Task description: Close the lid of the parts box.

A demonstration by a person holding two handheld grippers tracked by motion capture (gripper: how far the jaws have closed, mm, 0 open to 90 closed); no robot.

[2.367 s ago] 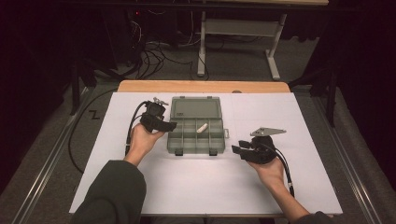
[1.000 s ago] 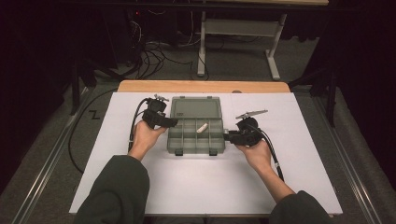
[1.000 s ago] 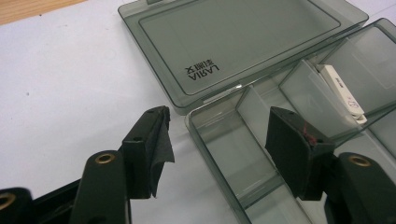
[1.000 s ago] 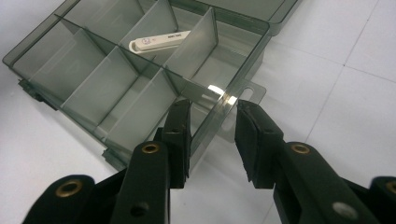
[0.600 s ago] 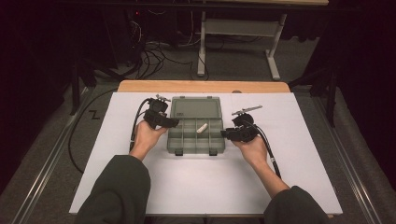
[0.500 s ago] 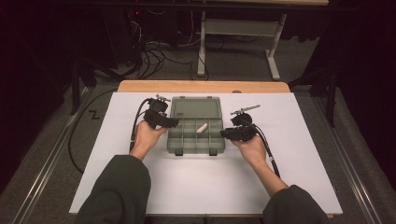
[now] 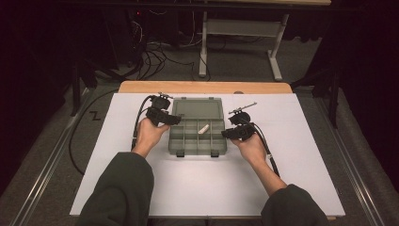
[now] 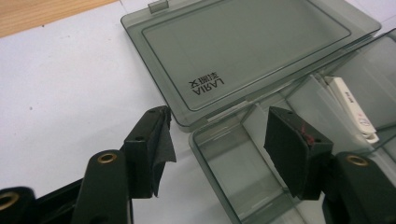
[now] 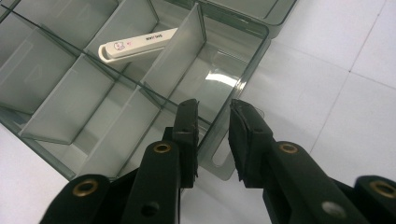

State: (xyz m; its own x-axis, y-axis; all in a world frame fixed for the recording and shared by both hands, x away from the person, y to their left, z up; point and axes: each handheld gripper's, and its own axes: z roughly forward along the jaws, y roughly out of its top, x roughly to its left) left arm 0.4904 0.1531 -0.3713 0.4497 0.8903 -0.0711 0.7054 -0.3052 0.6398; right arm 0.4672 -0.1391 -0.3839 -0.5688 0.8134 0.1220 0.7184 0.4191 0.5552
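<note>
1. "AIRAJ" with a line of small characters beside it, seen upside down, is printed on the lid (image 8: 243,51) of the box (image 7: 197,132).
2. The white stick (image 9: 137,44) in the box carries small print, too blurred to read.

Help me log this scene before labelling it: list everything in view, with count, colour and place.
Organizer box: one, smoky grey, table centre, lid open flat behind it.
White stick: one, in a right-hand compartment.
Table: one, white cover, wooden far edge.
Left gripper: one, black, fingers straddle the box's left wall, apart.
Right gripper: one, black, fingers straddle the box's right wall, just been closing, gap remains.
Sleeves: two, dark green, bottom edge.
</note>
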